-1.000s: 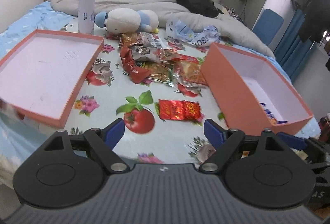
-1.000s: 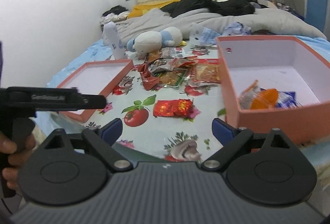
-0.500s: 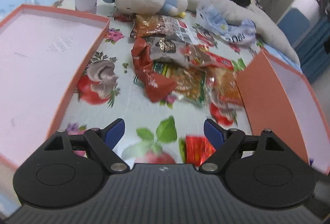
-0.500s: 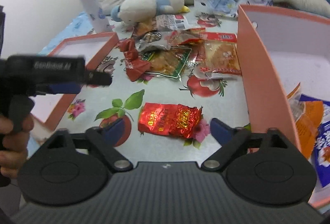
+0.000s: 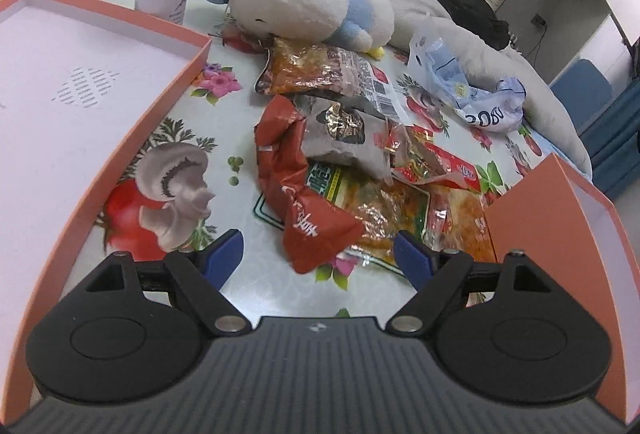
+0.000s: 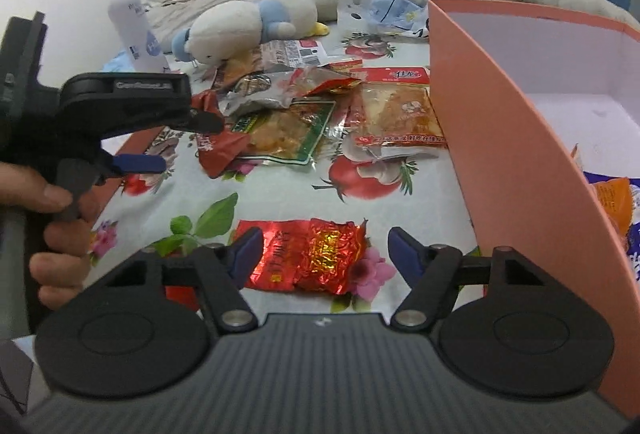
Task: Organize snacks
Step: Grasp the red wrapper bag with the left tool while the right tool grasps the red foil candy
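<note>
A: Where are the snacks?
B: A pile of snack packets (image 5: pixel 352 170) lies mid-frame on the flowered cloth (image 5: pixel 240 162); one red foil packet (image 6: pixel 308 254) sits low in the right view.
A: And the jaws?
B: Left gripper (image 5: pixel 318 254) released, a red packet's corner (image 5: pixel 316 234) between its fingers. Right gripper (image 6: pixel 322 250) released around the foil packet, beside the orange box (image 6: pixel 520 162).

left wrist view sits low and close over the snack pile (image 5: pixel 340 170), facing the headboard; right wrist view looks from nearer the foot, sharing the pile (image 6: pixel 304 114).
</note>
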A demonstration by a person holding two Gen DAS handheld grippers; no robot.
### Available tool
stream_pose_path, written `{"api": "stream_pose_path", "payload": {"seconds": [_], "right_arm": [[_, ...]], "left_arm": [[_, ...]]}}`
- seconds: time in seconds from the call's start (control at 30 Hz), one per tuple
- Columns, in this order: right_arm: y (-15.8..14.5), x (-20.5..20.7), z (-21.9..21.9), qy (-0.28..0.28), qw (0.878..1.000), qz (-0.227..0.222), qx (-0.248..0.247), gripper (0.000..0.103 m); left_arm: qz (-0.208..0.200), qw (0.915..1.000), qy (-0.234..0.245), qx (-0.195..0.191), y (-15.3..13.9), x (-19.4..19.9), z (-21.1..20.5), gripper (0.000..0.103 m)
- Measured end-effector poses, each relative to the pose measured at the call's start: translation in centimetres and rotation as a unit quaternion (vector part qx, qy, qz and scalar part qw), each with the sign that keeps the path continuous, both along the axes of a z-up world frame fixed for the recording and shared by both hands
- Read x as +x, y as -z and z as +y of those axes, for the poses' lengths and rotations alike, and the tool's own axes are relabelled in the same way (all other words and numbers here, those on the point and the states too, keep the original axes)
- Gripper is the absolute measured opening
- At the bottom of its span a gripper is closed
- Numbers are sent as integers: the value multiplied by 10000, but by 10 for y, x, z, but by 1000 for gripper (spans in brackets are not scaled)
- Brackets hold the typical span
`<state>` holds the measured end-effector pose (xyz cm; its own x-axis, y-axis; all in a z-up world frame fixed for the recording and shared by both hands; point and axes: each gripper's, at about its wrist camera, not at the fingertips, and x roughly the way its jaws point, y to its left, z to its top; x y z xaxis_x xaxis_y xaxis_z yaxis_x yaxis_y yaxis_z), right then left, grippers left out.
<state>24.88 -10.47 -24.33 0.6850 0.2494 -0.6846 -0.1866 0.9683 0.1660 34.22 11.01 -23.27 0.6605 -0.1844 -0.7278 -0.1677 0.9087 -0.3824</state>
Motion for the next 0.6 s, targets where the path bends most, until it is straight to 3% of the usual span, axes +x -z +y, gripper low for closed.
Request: {"api": "stream_pose_path", "payload": {"seconds": [0.13,0.23,0.53,0.6], "right_arm": [[9,9,1,126,9998,152,-35,59],[11,14,2,107,9998,152,28,58],[20,26,13,43,9994,332,-131,42],[19,29,13,54,9991,403,-83,39]], "left_arm": [[53,9999,-159,23,9,12,-1,82],[35,9996,-258,-46,14,22,1,78],[24,9993,-343,167,24,44,2,58],[50,9990,-390,210,23,47,2,47]]}}
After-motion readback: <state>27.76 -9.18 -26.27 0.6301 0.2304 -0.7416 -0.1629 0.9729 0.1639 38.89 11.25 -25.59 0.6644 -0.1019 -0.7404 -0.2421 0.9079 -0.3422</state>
